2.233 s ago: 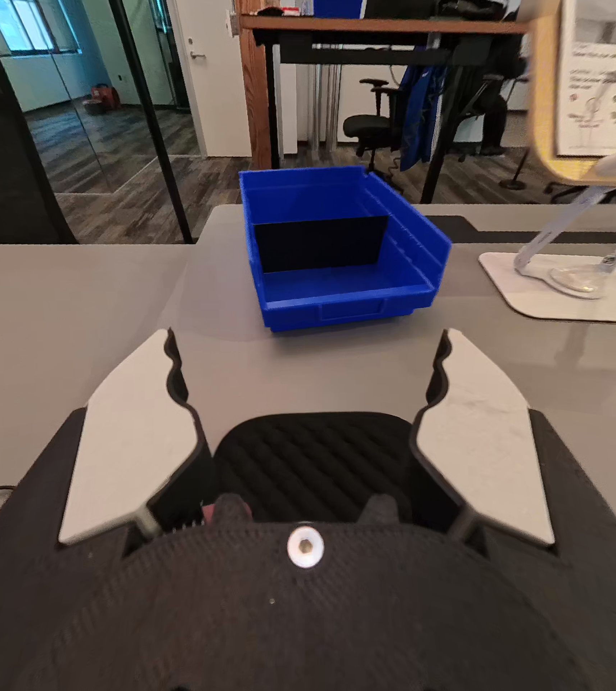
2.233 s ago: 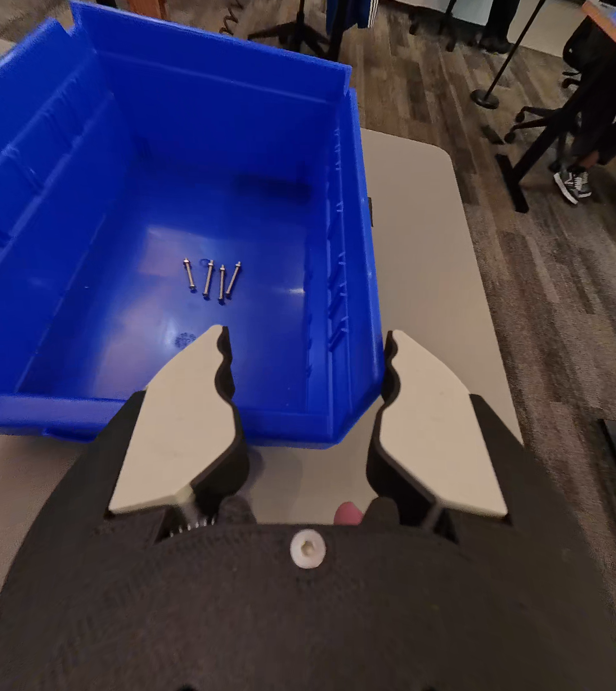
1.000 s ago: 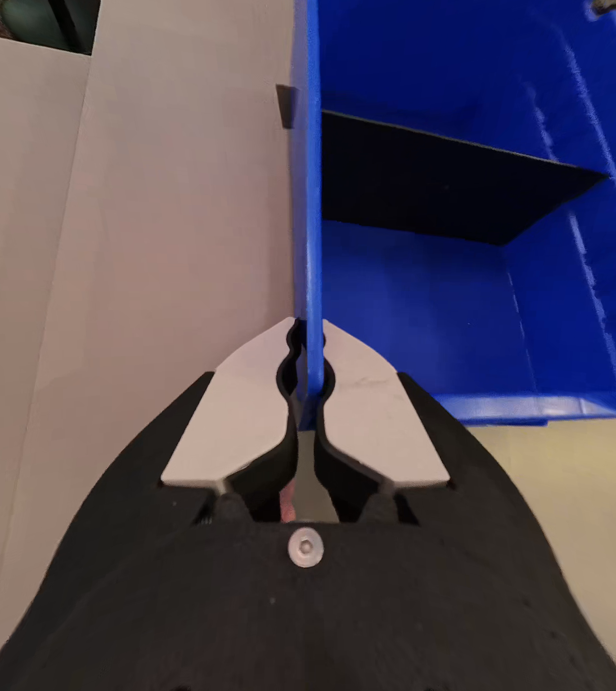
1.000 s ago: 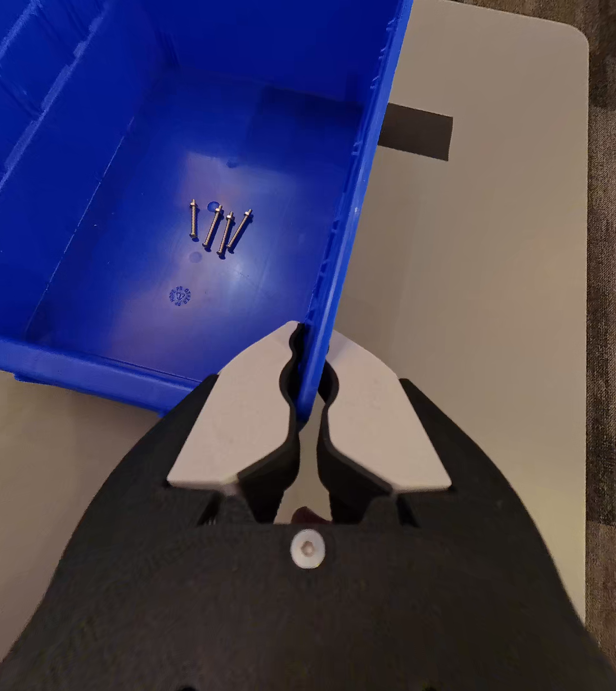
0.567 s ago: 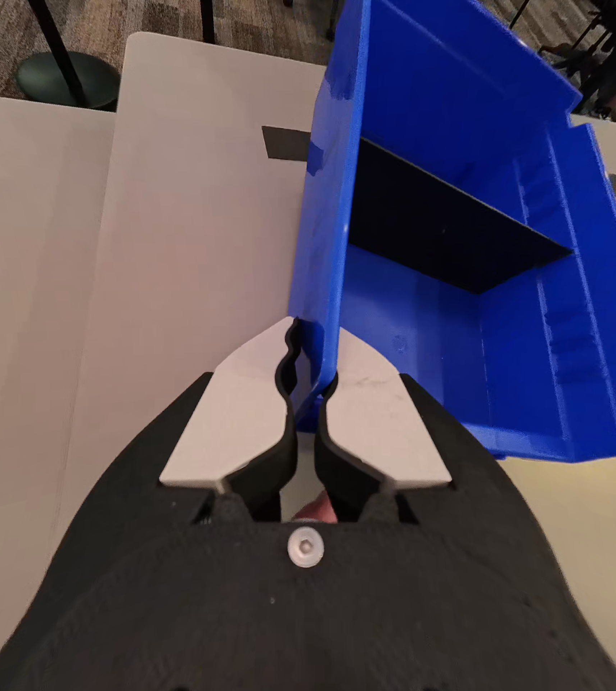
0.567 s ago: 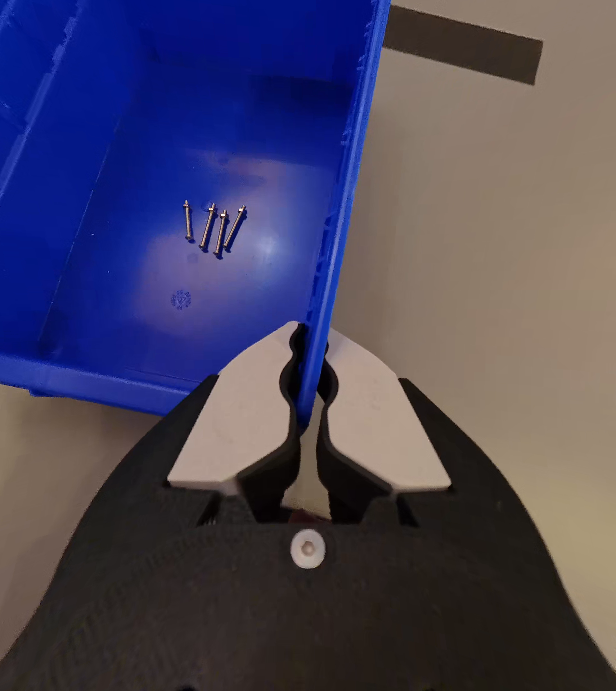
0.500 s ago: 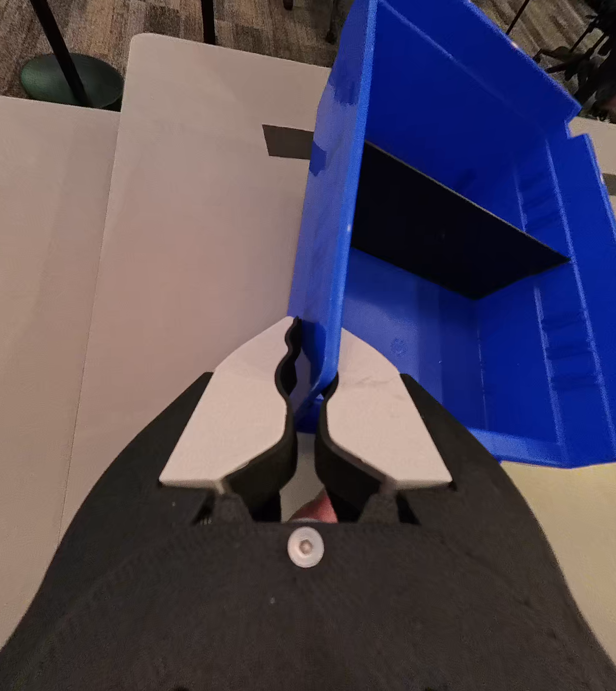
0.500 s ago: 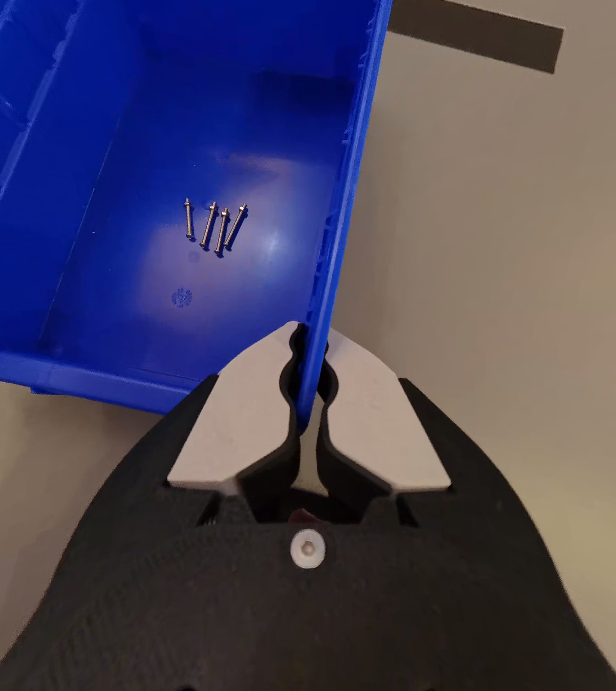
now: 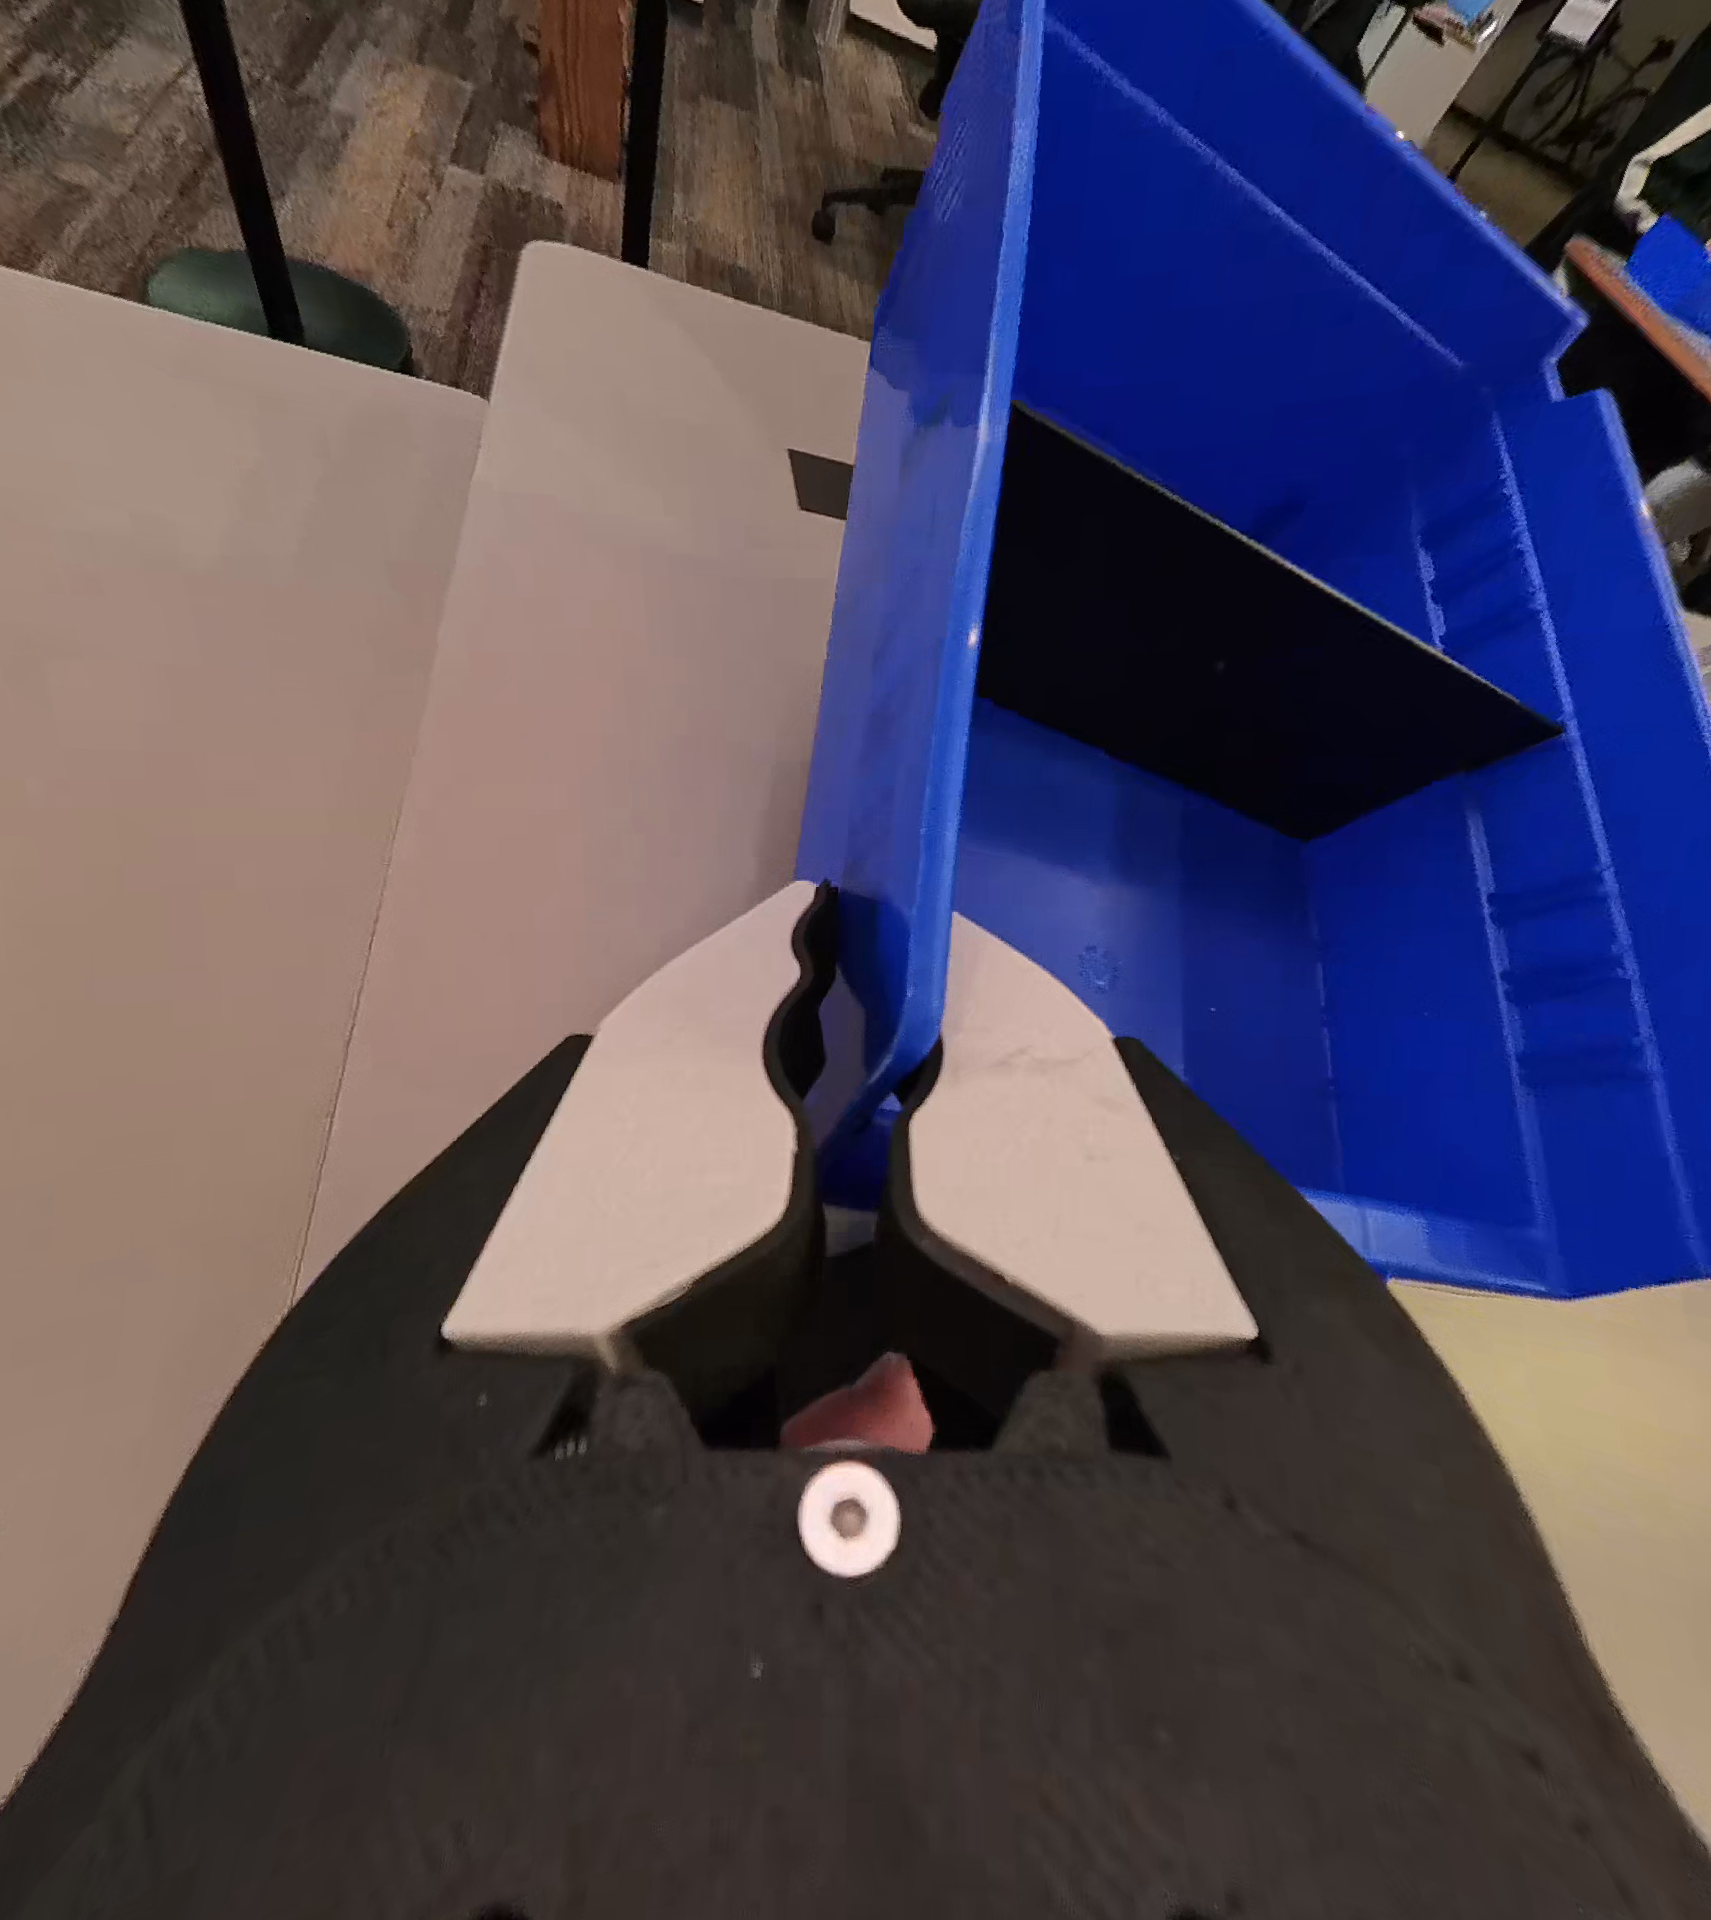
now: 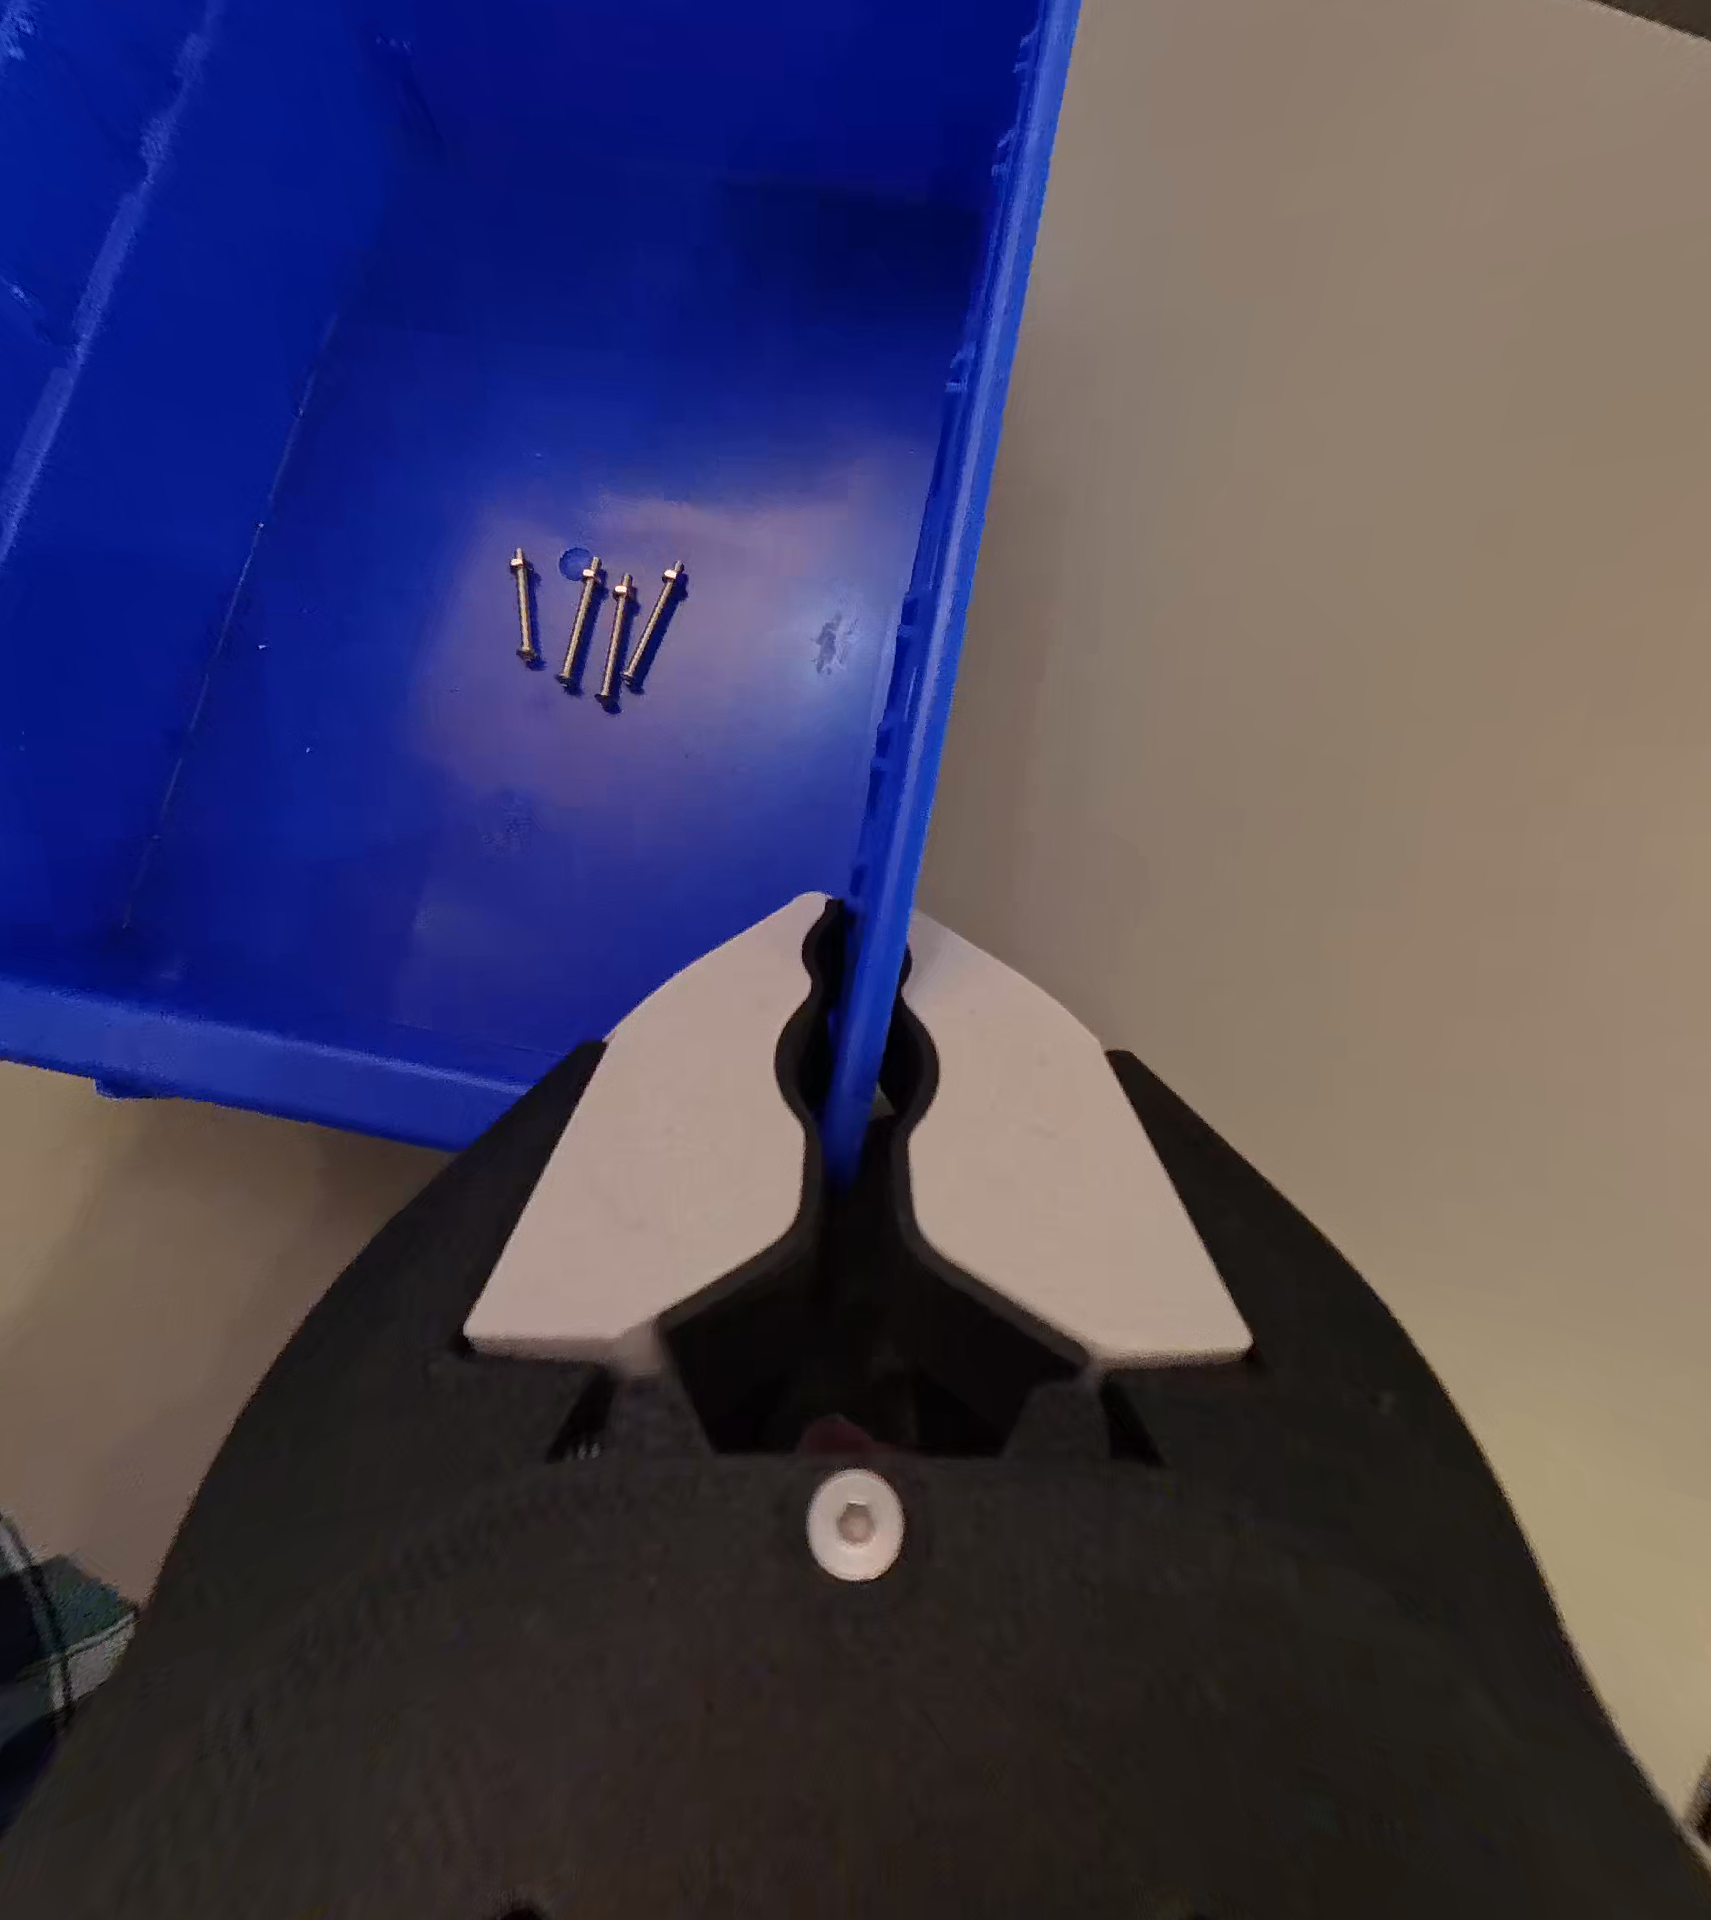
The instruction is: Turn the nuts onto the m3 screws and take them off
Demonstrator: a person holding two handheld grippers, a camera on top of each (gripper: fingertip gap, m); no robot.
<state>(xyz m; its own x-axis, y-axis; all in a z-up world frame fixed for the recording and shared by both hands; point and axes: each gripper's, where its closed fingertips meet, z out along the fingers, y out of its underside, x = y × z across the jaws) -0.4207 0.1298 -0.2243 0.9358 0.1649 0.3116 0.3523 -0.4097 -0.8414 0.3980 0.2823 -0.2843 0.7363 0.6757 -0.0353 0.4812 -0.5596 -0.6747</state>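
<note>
gripping opposite side walls of one blue bin (image 9: 1194, 436), the two grippers each have their fingers clenched on a thin plastic edge. the left gripper (image 9: 877, 935) has the bin's left wall running up from between its white fingers (image 9: 685, 1122); the dark pad of the outer finger lies against the wall's outer face, and the other finger sits inside the bin. the right gripper (image 10: 861, 935) pinches the right wall in the same way, one finger inside, one outside, pads pressed on both faces.

the bin's long axis runs straight away from both sets of fingertips, its low front lip nearest them and its tall back wall farthest. seen past the left fingers it looks tilted, the wall in the grasp rising steeply above the grey table (image 9: 207, 727). it is glossy blue plastic, open-topped, with ribbed slots down the inner side walls. beyond the left fingertips and to their right a black divider (image 9: 1225, 665) stands across the bin from wall to wall. ahead of the right fingertips and to their left, four small metal screws (image 10: 596, 629) lie side by side on the bin floor, roughly parallel to the long axis.

both grippers point forward and slightly down. a strip of black tape (image 9: 820, 483) lies on the table left of the bin; wood-look floor shows beyond.
</note>
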